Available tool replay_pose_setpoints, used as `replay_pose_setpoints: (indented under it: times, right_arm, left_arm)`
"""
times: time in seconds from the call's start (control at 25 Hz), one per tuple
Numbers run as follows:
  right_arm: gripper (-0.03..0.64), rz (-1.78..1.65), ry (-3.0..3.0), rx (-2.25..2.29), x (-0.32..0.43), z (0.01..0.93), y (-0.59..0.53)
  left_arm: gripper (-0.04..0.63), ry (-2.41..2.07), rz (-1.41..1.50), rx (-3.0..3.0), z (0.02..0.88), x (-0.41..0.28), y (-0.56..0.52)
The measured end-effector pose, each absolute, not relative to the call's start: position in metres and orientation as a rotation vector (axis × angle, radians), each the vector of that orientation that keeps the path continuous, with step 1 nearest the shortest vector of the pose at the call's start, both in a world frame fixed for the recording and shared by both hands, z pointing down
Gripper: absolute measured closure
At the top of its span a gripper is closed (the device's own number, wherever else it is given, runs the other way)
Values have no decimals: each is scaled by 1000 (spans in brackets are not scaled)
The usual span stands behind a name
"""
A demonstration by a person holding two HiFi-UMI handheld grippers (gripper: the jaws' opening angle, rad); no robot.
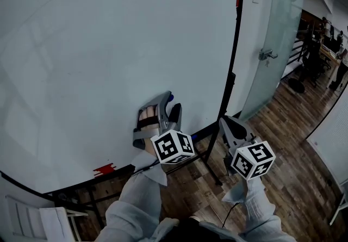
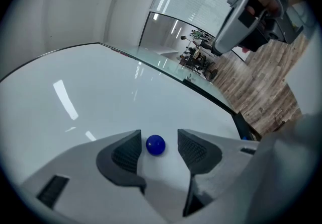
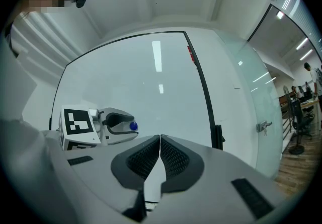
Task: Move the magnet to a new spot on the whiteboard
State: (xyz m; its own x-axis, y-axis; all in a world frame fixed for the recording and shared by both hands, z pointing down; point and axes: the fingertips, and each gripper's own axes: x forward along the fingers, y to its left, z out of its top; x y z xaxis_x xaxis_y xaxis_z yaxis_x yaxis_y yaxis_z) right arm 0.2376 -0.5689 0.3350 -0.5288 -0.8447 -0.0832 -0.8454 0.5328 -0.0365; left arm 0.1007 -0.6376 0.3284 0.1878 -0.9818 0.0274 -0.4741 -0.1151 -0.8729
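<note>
Head view: we see the left gripper point(image 1: 167, 99) at the lower part of the whiteboard point(image 1: 109, 45), with only a blue speck of the magnet point(image 1: 171, 94) showing past its grey shell. The right gripper point(image 1: 228, 124) hangs off the board's black-framed edge, over the plank floor point(image 1: 293, 143) and near a frosted glass door point(image 1: 277, 34).

Left gripper view: here we get what the head view hides. The magnet point(image 2: 155, 145), a small glossy blue ball, sits on the smooth white board point(image 2: 100, 92) between the parted jaws. The dark, finely ribbed pads point(image 2: 126, 153) do not press on it; a clear gap lies on one side, so the gripper point(image 2: 159, 136) is released.

Right gripper view: we see this gripper's point(image 3: 160, 140) matte, cross-hatched pads point(image 3: 146, 160) closed on each other with nothing between them. Beyond them, the left gripper point(image 3: 128, 125) with its marker cube point(image 3: 78, 122) brackets the magnet point(image 3: 133, 126) on the board point(image 3: 151, 97).
</note>
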Motion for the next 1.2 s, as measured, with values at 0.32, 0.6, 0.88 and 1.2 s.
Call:
replay_pose_setpoints:
  times: [0.32, 0.6, 0.88, 1.2]
  right_arm:
    - [589, 5, 2682, -1460, 234, 335, -564]
    - [589, 1, 2687, -1452, 225, 335, -560]
    - [589, -2, 2696, -1440, 215, 337, -554]
    - [589, -34, 2713, -1433, 203, 346, -551]
  left_arm:
    - [373, 1401, -822, -1767, 329, 94, -629]
    - [370, 1420, -814, -1796, 332, 80, -621]
    - [370, 1452, -791, -1851, 339, 63, -607]
    - [370, 1554, -690, -2021, 354, 32, -584]
